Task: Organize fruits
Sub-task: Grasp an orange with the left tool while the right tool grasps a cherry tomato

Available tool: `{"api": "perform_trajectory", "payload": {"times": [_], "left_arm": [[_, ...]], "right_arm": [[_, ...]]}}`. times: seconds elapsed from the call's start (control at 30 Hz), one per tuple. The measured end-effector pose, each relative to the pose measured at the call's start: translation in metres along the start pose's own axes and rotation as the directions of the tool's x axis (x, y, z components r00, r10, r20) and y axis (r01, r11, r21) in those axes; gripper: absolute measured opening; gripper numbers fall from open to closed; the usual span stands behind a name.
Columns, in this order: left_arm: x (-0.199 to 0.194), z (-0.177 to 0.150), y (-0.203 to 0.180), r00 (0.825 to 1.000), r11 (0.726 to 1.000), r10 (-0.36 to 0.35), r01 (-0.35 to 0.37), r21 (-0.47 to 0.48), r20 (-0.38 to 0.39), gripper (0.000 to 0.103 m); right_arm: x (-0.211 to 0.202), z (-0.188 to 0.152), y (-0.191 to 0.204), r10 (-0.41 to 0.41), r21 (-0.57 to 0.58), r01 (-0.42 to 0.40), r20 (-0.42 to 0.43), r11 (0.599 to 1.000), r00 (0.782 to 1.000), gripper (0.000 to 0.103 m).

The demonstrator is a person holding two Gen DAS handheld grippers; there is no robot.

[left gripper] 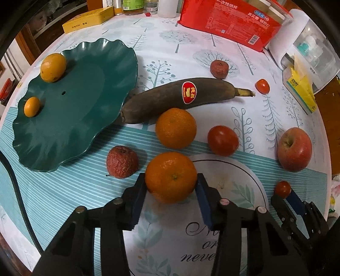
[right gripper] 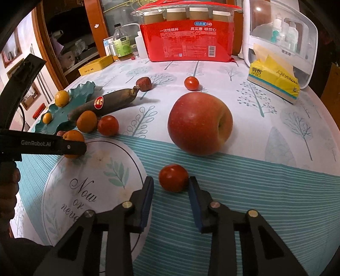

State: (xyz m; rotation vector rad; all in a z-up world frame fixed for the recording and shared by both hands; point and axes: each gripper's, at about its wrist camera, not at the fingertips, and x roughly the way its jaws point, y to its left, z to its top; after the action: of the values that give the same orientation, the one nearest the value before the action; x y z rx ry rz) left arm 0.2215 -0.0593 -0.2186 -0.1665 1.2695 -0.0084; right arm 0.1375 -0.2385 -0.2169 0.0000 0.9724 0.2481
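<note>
My left gripper (left gripper: 171,182) is shut on an orange (left gripper: 171,169) that rests on the tablecloth, with a blue pad pressed to each side. A second orange (left gripper: 175,127), a blackened banana (left gripper: 180,99), a tomato (left gripper: 223,140) and an apple (left gripper: 295,149) lie beyond it. The green leaf-shaped plate (left gripper: 74,118) at left holds two small yellow-orange fruits (left gripper: 53,67). My right gripper (right gripper: 171,180) straddles a small tomato (right gripper: 173,178). The right pad touches it and a narrow gap shows at the left pad. The big apple (right gripper: 199,123) sits just behind.
Two wrinkled red fruits (left gripper: 122,161) and a cherry tomato (left gripper: 262,86) lie on the cloth. A red pack of paper cups (right gripper: 189,40), a yellow tissue pack (right gripper: 274,82), a white appliance (right gripper: 280,31), bottles and a yellow box (left gripper: 89,19) line the far edge.
</note>
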Motion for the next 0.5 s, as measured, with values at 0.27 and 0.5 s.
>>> {"api": "perform_trajectory", "payload": {"times": [0.27,0.5], "left_arm": [[-0.002,-0.001,0.000,0.999,1.000,-0.031,0.031,0.005,-0.008,0.043],[-0.017,-0.013,0.001,0.998,0.998,-0.061,0.061,0.008,0.008,0.043]], "right_arm": [[-0.001,0.001,0.002,0.008,-0.010,-0.008,-0.009,1.000,1.000,0.027],[-0.009,0.002,0.014,0.029,-0.040,-0.029,-0.004,0.999,1.000,0.024]]}}
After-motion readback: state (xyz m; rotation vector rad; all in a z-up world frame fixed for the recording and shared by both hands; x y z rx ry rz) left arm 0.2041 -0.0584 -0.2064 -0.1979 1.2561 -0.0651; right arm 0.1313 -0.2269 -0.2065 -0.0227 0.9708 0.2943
